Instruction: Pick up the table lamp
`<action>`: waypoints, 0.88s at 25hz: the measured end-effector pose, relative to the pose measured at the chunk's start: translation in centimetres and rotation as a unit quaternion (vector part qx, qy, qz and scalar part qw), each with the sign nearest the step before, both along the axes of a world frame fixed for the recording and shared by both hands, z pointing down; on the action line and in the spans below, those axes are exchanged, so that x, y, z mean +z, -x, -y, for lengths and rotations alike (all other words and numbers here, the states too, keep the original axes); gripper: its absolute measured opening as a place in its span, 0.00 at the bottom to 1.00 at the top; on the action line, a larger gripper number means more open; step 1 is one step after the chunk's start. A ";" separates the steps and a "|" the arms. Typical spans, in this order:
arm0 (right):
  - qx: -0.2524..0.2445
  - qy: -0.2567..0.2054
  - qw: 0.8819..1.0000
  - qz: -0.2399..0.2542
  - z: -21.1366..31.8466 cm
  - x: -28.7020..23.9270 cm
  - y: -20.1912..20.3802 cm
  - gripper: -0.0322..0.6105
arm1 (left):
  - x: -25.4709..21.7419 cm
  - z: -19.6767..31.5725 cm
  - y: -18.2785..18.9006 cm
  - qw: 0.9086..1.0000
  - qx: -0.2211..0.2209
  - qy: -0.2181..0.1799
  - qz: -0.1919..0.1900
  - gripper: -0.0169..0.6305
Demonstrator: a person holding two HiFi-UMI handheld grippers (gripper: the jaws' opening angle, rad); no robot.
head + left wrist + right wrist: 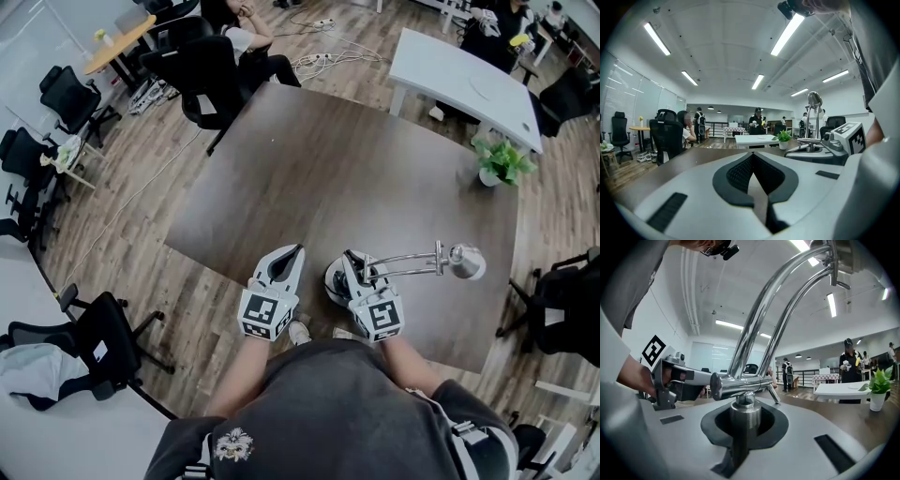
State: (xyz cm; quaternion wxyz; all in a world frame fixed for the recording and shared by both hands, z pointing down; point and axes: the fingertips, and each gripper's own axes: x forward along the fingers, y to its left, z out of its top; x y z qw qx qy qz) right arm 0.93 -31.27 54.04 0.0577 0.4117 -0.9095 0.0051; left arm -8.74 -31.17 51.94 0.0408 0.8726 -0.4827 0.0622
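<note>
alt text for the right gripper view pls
The right gripper is shut on the short upright post of a chrome table lamp, whose twin curved arms rise overhead. The left gripper shows at left, and a small green potted plant stands on the dark wooden table at right.

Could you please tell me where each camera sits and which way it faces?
Head view: on the person's head, steeply down onto the dark wooden table; forearms, left gripper, right gripper show.
Left gripper view: on that gripper, level across the table; its shut, empty jaws.
Right gripper view: on that gripper, level; jaws clamp the chrome table lamp.
All share the potted green plant.
</note>
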 end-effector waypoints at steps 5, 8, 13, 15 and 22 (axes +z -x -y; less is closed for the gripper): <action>0.008 0.004 1.000 -0.007 -0.1 0.0 -0.3 0.09 | 0.1 -0.3 -0.1 1.000 0.004 -0.001 -0.003 0.04; 0.008 0.007 1.000 -0.009 -0.1 -0.1 -0.3 0.09 | 0.1 -0.4 -0.2 1.000 0.007 0.000 -0.004 0.04; 0.009 0.011 1.000 -0.012 -0.1 -0.1 -0.4 0.09 | 0.1 -0.4 -0.7 1.000 0.013 -0.001 -0.006 0.04; 0.007 0.013 1.000 -0.012 -0.2 -0.2 -0.5 0.09 | 0.2 -0.4 -0.9 1.000 0.012 -0.002 -0.007 0.04; 0.001 0.012 1.000 -0.015 0.3 -1.8 -0.3 0.09 | -0.1 -0.3 -0.9 1.000 0.012 -0.003 -0.011 0.04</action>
